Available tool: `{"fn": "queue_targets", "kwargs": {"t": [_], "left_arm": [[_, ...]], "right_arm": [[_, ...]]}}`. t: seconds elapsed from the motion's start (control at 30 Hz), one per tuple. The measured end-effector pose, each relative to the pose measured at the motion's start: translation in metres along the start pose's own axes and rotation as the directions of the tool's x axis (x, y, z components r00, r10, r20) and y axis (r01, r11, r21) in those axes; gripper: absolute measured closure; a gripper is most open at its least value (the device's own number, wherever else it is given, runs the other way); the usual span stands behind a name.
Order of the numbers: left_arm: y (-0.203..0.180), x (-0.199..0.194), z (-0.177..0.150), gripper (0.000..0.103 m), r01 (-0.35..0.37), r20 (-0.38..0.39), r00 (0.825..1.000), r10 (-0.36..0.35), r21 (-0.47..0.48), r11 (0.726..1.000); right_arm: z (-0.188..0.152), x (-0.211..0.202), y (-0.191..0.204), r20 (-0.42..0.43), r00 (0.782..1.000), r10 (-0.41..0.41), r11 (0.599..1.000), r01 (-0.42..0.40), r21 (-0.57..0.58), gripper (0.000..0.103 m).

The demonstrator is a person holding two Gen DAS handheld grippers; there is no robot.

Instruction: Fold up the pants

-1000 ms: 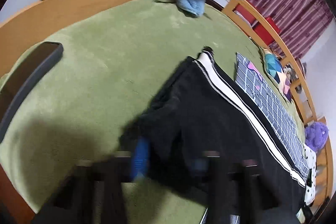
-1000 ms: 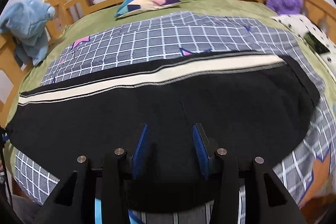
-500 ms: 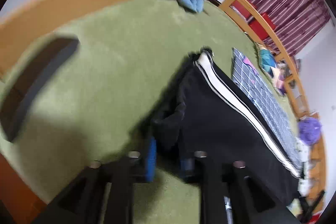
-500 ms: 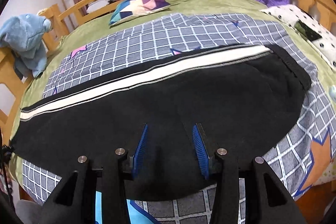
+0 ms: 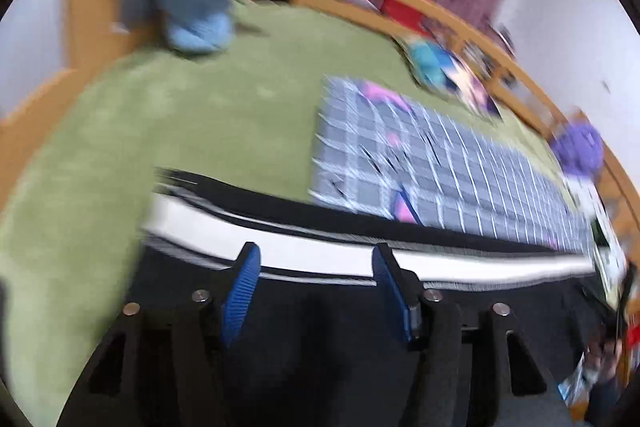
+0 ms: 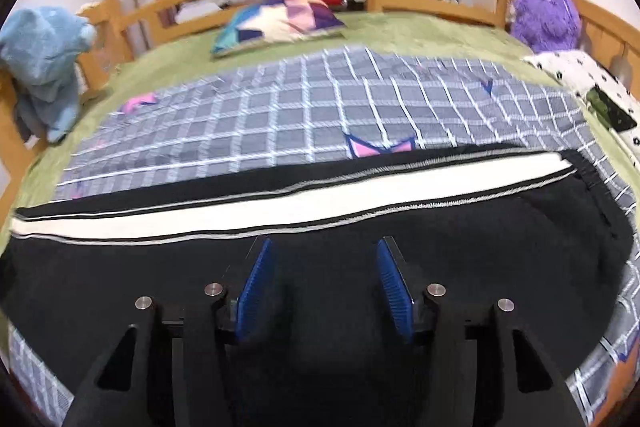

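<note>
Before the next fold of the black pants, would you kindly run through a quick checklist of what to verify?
1. Left tongs open, holding nothing: ok.
2. Right tongs open, holding nothing: ok.
3. Black pants laid lengthwise, white side stripe showing straight: ok.
4. Waistband end flat on the checked blanket: ok.
5. Cuff end smooth: cannot tell, left view blurred.
6. Pants fabric between the tongs' tips for a grasp: not ok.

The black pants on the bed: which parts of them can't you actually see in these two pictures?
- Near edge of the black pants: right wrist view, hidden behind the right gripper.
- Same in the left wrist view, behind the left gripper.
- Stripe stitching: left wrist view, motion blur.
- Whether another leg lies underneath: covered by the top layer.
</note>
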State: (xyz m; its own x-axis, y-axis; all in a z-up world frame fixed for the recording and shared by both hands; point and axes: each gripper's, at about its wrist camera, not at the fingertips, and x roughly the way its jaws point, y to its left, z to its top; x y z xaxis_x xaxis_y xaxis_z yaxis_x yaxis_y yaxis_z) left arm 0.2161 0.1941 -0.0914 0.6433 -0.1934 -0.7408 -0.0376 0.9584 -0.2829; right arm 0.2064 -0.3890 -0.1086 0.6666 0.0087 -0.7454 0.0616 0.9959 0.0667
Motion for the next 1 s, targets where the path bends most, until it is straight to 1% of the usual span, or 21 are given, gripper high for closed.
{"fn": "queue_targets", "kwargs": {"t": [0.03,0.1,0.17,0.2,0.23,0.3,0.33,0.37,0.43,0.47,0.53,0.63,0.67,0.7,0.73,0.8,0.87,0.9,0.93,0.97,1.0], "left_arm": [[-0.004,0.023,-0.008,0.044,-0.044,-0.034,0.998,0.045,0.047,0.998],[0.001,0.052,-0.020,0.043,-0.183,-0.072,0.979,0.191,0.098,0.978],[0.013,0.050,-0.016,0.044,-0.236,-0.001,0.971,0.237,0.086,0.968],[0.020,0.045,-0.008,0.047,-0.330,0.022,0.944,0.329,0.067,0.942],[0.024,0.040,-0.001,0.052,-0.355,0.037,0.935,0.354,0.050,0.933],[0.032,0.027,0.007,0.052,-0.292,0.049,0.955,0.291,0.013,0.956],[0.031,0.023,0.010,0.049,-0.250,0.052,0.967,0.249,0.017,0.968],[0.027,0.026,0.012,0.043,-0.244,0.053,0.969,0.241,0.048,0.969],[0.025,0.047,0.011,0.041,-0.341,0.018,0.940,0.342,0.124,0.932],[0.030,0.057,0.009,0.041,-0.348,-0.020,0.936,0.353,0.124,0.929],[0.034,0.056,0.009,0.041,-0.328,-0.003,0.944,0.330,0.100,0.939],[0.022,0.043,0.013,0.042,-0.358,0.011,0.933,0.359,0.099,0.928],[0.017,0.040,0.013,0.043,-0.343,0.023,0.939,0.343,0.103,0.934],[0.008,0.035,0.013,0.043,-0.308,0.033,0.951,0.306,0.114,0.944],[0.003,0.033,0.013,0.043,-0.293,0.033,0.956,0.291,0.115,0.949],[-0.003,0.032,0.016,0.043,-0.253,0.024,0.968,0.251,0.095,0.963],[-0.007,0.039,0.017,0.042,-0.153,0.002,0.988,0.153,0.056,0.987],[-0.009,0.047,0.016,0.041,-0.109,-0.022,0.994,0.110,0.039,0.993],[-0.012,0.065,0.014,0.041,-0.091,-0.062,0.994,0.094,0.054,0.994],[-0.016,0.077,0.010,0.039,-0.145,-0.063,0.987,0.151,0.084,0.986],[-0.018,0.084,0.007,0.038,-0.185,-0.050,0.980,0.190,0.103,0.977]], "right_arm": [[-0.001,0.017,-0.004,-0.038,0.999,-0.017,1.000,0.017,-0.004,0.049],[-0.009,0.048,-0.010,-0.124,0.991,-0.057,0.998,0.054,-0.024,0.049],[-0.012,0.047,-0.010,-0.087,0.995,-0.053,0.998,0.050,-0.041,0.049],[-0.010,0.044,-0.009,-0.104,0.993,-0.055,0.997,0.050,-0.057,0.049],[-0.008,0.042,-0.009,-0.116,0.992,-0.057,0.997,0.050,-0.062,0.049],[-0.003,0.033,-0.008,-0.090,0.995,-0.052,0.996,0.046,-0.073,0.049],[0.000,0.028,-0.007,-0.059,0.997,-0.057,0.995,0.052,-0.084,0.049],[0.004,0.026,-0.005,-0.034,0.997,-0.064,0.994,0.061,-0.096,0.047],[0.010,0.034,-0.002,-0.032,0.997,-0.065,0.993,0.062,-0.100,0.046],[0.014,0.041,-0.002,-0.047,0.997,-0.061,0.994,0.056,-0.090,0.046],[0.021,0.072,-0.004,-0.156,0.986,-0.058,0.996,0.046,-0.078,0.046],[0.036,0.074,-0.003,-0.178,0.983,-0.052,0.995,0.034,-0.098,0.048],[0.041,0.068,0.000,-0.175,0.982,-0.064,0.993,0.045,-0.110,0.053],[0.045,0.061,0.003,-0.142,0.988,-0.062,0.992,0.046,-0.114,0.056],[0.047,0.053,0.006,-0.100,0.994,-0.045,0.993,0.033,-0.117,0.055],[0.051,0.042,0.017,-0.043,0.999,0.013,0.989,-0.019,-0.147,0.046],[0.053,0.044,0.034,-0.021,0.999,0.041,0.976,-0.045,-0.214,0.043],[0.052,0.050,0.042,-0.011,0.999,0.047,0.969,-0.048,-0.244,0.043],[0.050,0.061,0.048,-0.025,0.998,0.064,0.963,-0.068,-0.262,0.043],[0.048,0.073,0.050,-0.060,0.996,0.067,0.960,-0.081,-0.268,0.043],[0.046,0.097,0.055,-0.130,0.991,0.030,0.957,-0.066,-0.282,0.043]]}}
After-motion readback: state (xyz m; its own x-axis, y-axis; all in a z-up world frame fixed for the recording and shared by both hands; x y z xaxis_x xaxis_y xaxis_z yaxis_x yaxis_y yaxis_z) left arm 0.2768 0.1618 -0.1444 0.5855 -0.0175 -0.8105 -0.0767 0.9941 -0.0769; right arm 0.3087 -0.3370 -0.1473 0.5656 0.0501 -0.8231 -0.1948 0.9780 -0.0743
